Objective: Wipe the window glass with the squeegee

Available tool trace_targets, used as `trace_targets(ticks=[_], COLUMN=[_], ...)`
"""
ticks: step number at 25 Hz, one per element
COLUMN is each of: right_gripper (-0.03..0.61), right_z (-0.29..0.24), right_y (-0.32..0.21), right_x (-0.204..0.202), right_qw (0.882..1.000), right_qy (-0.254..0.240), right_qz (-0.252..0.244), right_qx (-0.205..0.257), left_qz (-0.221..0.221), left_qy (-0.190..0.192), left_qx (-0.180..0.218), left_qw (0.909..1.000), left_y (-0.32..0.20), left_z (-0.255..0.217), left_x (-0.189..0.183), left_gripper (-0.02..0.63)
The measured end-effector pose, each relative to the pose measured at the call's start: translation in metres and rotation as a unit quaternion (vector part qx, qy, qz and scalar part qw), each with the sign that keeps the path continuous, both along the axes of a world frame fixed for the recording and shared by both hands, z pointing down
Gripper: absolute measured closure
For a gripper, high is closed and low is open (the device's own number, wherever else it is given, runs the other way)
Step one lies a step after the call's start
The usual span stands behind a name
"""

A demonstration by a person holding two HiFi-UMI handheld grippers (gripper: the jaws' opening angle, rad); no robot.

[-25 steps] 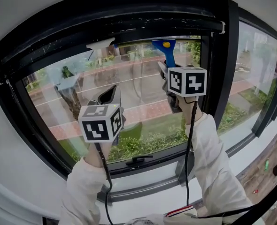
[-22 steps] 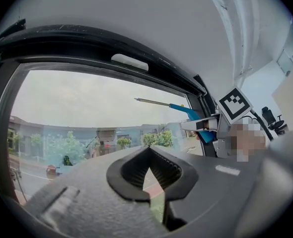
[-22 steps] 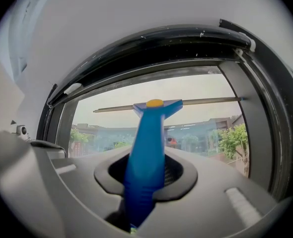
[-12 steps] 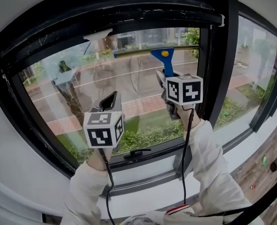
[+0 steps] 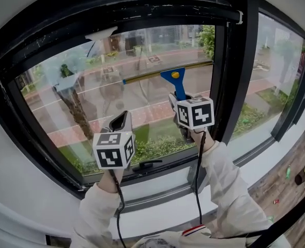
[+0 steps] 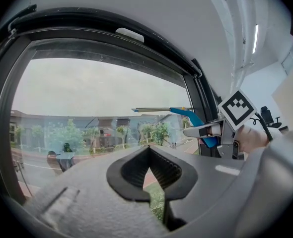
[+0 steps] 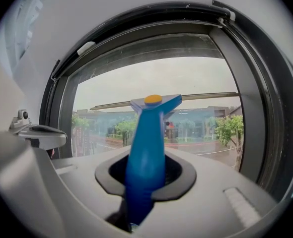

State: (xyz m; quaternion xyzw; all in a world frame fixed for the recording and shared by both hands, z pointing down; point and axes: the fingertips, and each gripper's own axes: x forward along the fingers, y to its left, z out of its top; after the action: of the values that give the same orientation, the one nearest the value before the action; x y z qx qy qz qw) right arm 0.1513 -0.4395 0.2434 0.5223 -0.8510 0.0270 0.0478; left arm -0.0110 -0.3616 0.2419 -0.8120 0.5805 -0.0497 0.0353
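Note:
The blue squeegee [image 5: 176, 82] has a yellow button, and its long blade [image 5: 157, 72] lies across the window glass [image 5: 85, 107] about mid-height. My right gripper [image 5: 180, 100] has the squeegee's handle [image 7: 145, 152] between its jaws, which are closing on it. In the left gripper view the squeegee [image 6: 188, 114] shows at the right. My left gripper [image 5: 120, 122] hangs lower left of the blade, apart from the glass, its jaws together with nothing in them [image 6: 147, 168].
A black frame surrounds the pane, with a thick vertical post [image 5: 235, 61] just right of the squeegee. A black window handle [image 5: 146, 165] sits on the lower frame above the white sill [image 5: 157, 211]. A white fitting [image 5: 102, 33] is on the top frame.
The right gripper and the squeegee have moved down the glass from near the top of the pane to about mid-height. The left gripper has sunk a little.

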Motion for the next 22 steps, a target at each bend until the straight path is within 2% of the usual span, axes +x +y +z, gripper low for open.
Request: trace_targets(ticks=[10,22], right_gripper=[0.502,0.505], right_z=[0.083,0.156], right_y=[0.0,0.0], right_x=[0.002,0.004], right_qw=[0.997,0.991], right_qy=[0.023,0.018], right_qz=[0.021,0.03], right_qx=[-0.068,-0.126], left_qz=[0.006,0.006], left_qy=[0.006,0.011], left_qx=[-0.037,-0.064], left_qw=[0.9993,0.9979], left_y=[-0.005,-0.007], left_z=[0.041,0.077], left_x=[0.007,0.003], left_gripper=[0.614,0.614])
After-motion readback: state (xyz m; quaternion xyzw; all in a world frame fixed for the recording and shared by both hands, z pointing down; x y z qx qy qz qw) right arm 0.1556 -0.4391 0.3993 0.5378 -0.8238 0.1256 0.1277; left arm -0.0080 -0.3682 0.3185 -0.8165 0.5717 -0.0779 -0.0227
